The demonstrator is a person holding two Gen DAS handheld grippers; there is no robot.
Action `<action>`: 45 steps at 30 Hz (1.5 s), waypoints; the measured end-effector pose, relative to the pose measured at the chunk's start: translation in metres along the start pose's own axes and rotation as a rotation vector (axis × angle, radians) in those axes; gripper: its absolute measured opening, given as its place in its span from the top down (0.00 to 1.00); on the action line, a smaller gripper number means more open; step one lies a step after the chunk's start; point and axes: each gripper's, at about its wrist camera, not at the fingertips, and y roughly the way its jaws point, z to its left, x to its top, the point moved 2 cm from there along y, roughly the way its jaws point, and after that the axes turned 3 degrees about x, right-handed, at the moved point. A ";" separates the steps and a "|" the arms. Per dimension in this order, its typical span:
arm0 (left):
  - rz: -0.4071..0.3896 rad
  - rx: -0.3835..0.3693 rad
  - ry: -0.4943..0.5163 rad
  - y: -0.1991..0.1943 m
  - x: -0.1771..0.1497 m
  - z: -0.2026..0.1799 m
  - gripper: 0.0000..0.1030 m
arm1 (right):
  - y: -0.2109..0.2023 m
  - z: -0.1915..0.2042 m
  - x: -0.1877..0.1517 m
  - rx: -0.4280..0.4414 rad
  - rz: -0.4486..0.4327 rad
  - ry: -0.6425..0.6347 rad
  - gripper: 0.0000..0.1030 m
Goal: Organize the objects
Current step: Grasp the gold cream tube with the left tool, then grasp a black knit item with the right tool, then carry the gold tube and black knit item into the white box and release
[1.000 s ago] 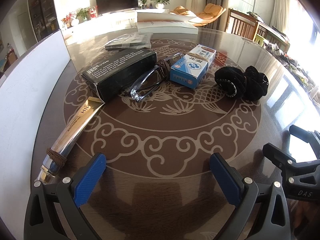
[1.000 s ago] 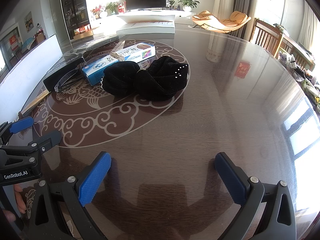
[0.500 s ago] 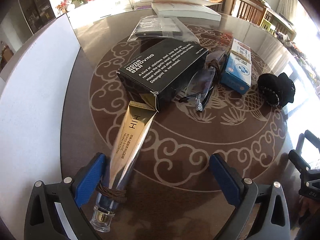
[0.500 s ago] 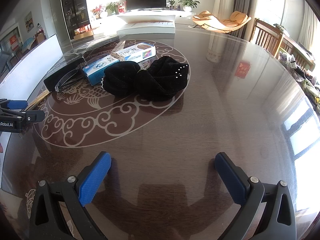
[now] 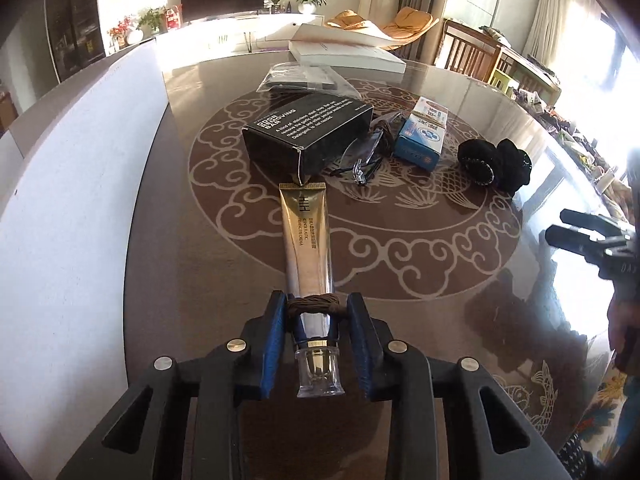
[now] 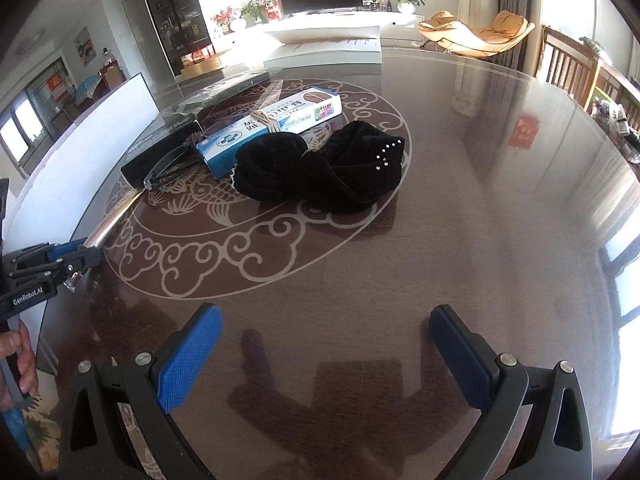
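Since one second ago my left gripper point(image 5: 316, 312) went toward 10 o'clock, to the gold tube point(image 5: 306, 240); its jaws are closing and the blue pads point(image 5: 276, 336) press the tube's neck at the brown cord. That tube lies on the table point(image 5: 400, 340), its far end touching the black box point(image 5: 308, 132) at 12 o'clock. My right gripper point(image 6: 320, 344) stands wide with nothing inside, the black cloth point(image 6: 320, 172) beyond it at 12 o'clock.

Light: sun is streaming in from windows right of the table point(image 6: 500, 208).
Glare: reflections are washing out the table's right edge.
Shadows: gripper shadows are falling on the table's near side.
Edges: fisheye is bending and darkening corners.
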 end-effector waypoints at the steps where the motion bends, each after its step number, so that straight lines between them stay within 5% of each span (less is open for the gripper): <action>1: -0.002 0.007 0.014 -0.001 -0.001 -0.002 0.70 | -0.005 -0.001 0.017 0.015 -0.021 -0.025 0.00; 3: 0.001 0.005 0.024 -0.002 -0.002 -0.003 0.70 | -0.009 0.006 0.053 0.075 -0.032 -0.131 0.00; 5: 0.007 -0.012 0.017 -0.002 0.000 -0.001 0.70 | 0.001 0.026 0.079 0.151 0.047 -0.319 0.00; 8: 0.003 -0.048 0.001 -0.001 0.000 0.004 0.69 | 0.033 0.057 0.085 0.115 0.198 -0.605 0.00; 10: -0.006 -0.098 -0.036 0.000 0.001 0.009 0.59 | 0.056 0.064 0.079 0.098 0.296 -0.660 0.02; 12: -0.004 -0.203 -0.087 0.003 0.004 0.009 0.37 | 0.070 0.064 0.073 0.085 0.358 -0.634 0.31; 13: 0.000 -0.239 -0.101 0.004 0.005 0.009 0.26 | 0.071 0.063 0.072 0.079 0.357 -0.610 0.61; 17: 0.018 -0.198 -0.042 0.008 0.010 -0.010 0.07 | 0.054 0.057 0.059 0.076 0.327 -0.502 0.63; 18: 0.029 -0.155 -0.011 0.011 0.009 -0.017 0.00 | 0.047 0.054 0.055 0.078 0.316 -0.479 0.63; 21: 0.043 0.053 0.065 0.019 0.010 -0.034 0.00 | 0.026 0.044 0.042 0.082 0.275 -0.381 0.63; 25: 0.055 0.023 0.016 0.016 0.013 -0.030 0.00 | 0.002 0.032 0.031 0.122 0.222 -0.248 0.63; 26: 0.036 0.018 0.010 0.013 0.013 -0.027 0.08 | -0.003 0.030 0.029 0.133 0.212 -0.227 0.63; 28: 0.000 0.052 0.051 0.005 0.014 -0.024 0.65 | -0.011 0.030 0.026 0.144 0.195 -0.191 0.63; 29: -0.001 0.026 0.039 0.003 0.015 -0.021 0.71 | -0.012 0.030 0.026 0.154 0.187 -0.175 0.63; 36: -0.123 -0.057 -0.049 -0.041 0.003 -0.017 0.74 | -0.024 0.039 0.035 0.220 0.135 -0.045 0.63; 45: -0.313 -0.120 -0.153 -0.148 0.001 0.021 0.80 | -0.089 0.154 0.084 0.385 -0.040 -0.146 0.63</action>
